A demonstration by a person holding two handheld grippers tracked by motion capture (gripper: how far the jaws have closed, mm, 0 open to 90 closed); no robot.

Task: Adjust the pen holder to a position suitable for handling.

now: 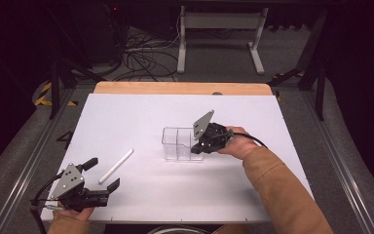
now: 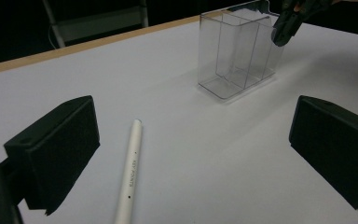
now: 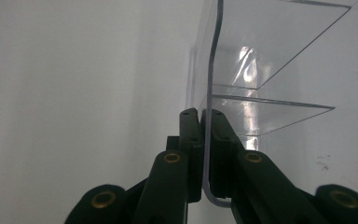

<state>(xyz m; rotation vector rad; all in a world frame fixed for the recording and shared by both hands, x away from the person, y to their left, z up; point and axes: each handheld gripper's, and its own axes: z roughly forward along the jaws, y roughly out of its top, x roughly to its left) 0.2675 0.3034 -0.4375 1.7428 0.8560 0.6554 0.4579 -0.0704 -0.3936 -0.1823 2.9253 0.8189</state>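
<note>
A clear plastic box [image 1: 177, 141] with inner dividers stands upright near the middle of the white table top [image 1: 141, 112]. My right gripper [image 1: 198, 148] is shut on the box's right-hand wall; in the right gripper view the thin wall [image 3: 213, 70] runs between the pressed jaws of the gripper [image 3: 204, 116]. A white pen [image 1: 117, 165] lies flat at the front left. Just in front of the pen, my left gripper [image 1: 102, 174] is open and holds nothing. In the left gripper view the pen [image 2: 131, 172] lies between the wide jaws of the gripper [image 2: 193, 140], with the box [image 2: 235, 56] and the right gripper [image 2: 284, 25] beyond.
A wooden strip [image 1: 182, 88] edges the table's far side. Behind it on the floor stand a white desk frame [image 1: 219, 39] and a tangle of cables [image 1: 141, 58]. Metal rails [image 1: 343, 165] run along both sides of the table.
</note>
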